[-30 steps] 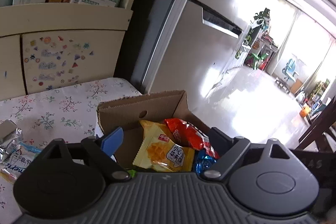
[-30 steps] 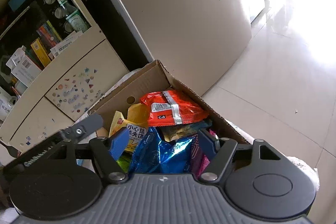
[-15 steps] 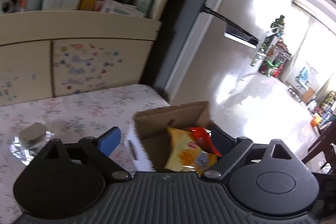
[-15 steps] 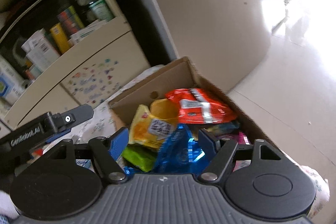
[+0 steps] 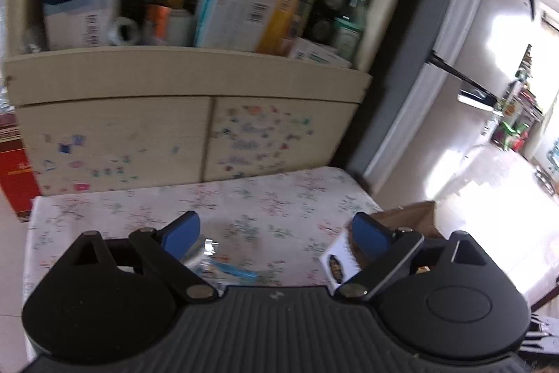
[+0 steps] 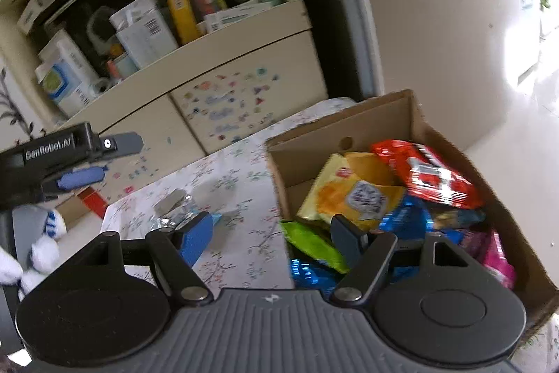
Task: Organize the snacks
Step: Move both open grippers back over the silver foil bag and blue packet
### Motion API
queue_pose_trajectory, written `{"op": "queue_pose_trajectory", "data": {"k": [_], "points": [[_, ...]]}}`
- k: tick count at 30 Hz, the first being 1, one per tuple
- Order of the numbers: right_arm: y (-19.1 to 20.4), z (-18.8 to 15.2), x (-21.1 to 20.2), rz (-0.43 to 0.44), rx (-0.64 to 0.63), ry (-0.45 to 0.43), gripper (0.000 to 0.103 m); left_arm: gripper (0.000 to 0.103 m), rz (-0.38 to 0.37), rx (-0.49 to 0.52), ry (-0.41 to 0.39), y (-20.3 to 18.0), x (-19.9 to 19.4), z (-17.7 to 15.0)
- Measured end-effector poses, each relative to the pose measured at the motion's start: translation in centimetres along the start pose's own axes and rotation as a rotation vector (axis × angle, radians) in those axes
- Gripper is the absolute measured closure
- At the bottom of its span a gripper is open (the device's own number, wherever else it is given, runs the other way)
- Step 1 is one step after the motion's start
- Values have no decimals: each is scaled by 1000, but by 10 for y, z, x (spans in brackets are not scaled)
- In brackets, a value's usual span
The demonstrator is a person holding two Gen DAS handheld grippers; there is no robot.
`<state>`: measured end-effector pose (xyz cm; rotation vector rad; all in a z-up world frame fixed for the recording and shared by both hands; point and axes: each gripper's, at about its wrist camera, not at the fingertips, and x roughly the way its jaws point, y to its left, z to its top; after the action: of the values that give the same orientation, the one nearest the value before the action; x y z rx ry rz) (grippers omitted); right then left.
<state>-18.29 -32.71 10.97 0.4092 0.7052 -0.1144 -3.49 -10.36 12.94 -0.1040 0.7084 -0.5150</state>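
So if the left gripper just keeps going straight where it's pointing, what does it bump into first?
Probably the flowery tablecloth. The left gripper is open and tilted down at bare cloth. The shiny snack wrapper sits just inside its left finger, so it might brush that first; depth is hard to judge.

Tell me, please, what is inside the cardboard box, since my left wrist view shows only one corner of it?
Observer: In the right wrist view the cardboard box holds many snack packets, with a red packet lying on top towards the far side.
Operator: Is there anything yellow in there?
Observer: Yes, a yellow packet lies beside the red one, near the box's far left corner.
Operator: Is the right gripper holding something?
Observer: No, the right gripper is open with nothing between its pads, over the box's left wall.
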Motion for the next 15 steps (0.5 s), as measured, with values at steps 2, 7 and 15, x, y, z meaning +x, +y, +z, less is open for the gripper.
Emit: {"op": "queue_pose_trajectory", "data": {"k": [2, 7, 15], "points": [[8, -2, 2, 10, -29, 7, 21, 8, 18, -10, -1, 10, -3, 2], [26, -5, 9, 52, -94, 24, 18, 7, 72, -31, 10, 36, -2, 4], [50, -12, 28, 105, -161, 99, 18, 7, 104, -84, 61, 73, 37, 1]]}}
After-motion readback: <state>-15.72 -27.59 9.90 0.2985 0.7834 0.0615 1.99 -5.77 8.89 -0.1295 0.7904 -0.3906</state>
